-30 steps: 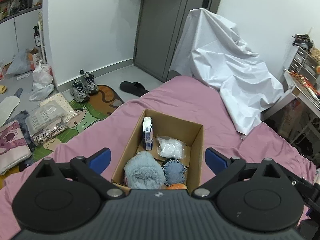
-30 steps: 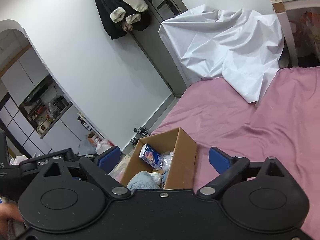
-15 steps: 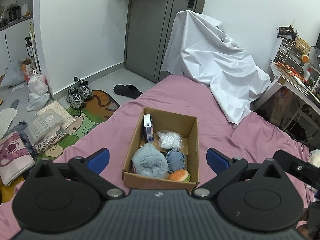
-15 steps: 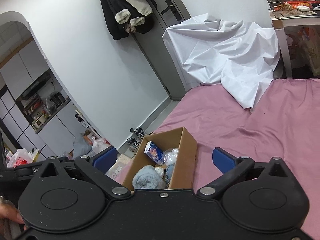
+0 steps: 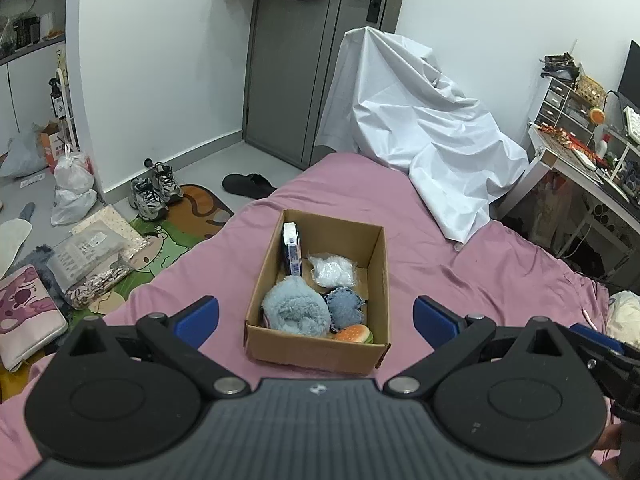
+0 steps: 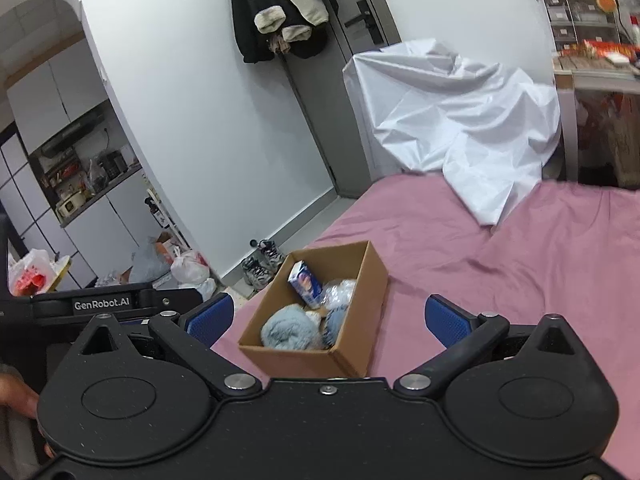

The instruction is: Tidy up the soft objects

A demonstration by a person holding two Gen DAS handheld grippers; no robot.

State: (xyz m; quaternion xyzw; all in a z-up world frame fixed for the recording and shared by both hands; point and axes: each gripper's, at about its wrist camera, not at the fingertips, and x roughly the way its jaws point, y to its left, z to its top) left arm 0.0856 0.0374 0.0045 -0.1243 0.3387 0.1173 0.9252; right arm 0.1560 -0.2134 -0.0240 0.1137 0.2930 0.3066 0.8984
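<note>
A cardboard box stands on the pink bed. Inside lie a fluffy light-blue toy, a denim-blue soft piece, a burger-shaped toy, a clear bag of white stuffing and an upright blue-and-white carton. My left gripper hangs open before the box, nothing between its blue pads. My right gripper is open too and empty, with the box seen between its fingers.
The pink bed stretches right and back. A white sheet drapes over something at the far end. A desk stands right. Shoes, bags and a mat lie on the floor left.
Both grippers have drawn back and slightly up from the box, which now shows whole and smaller in both views. The right gripper's jaws spread a little wider.
</note>
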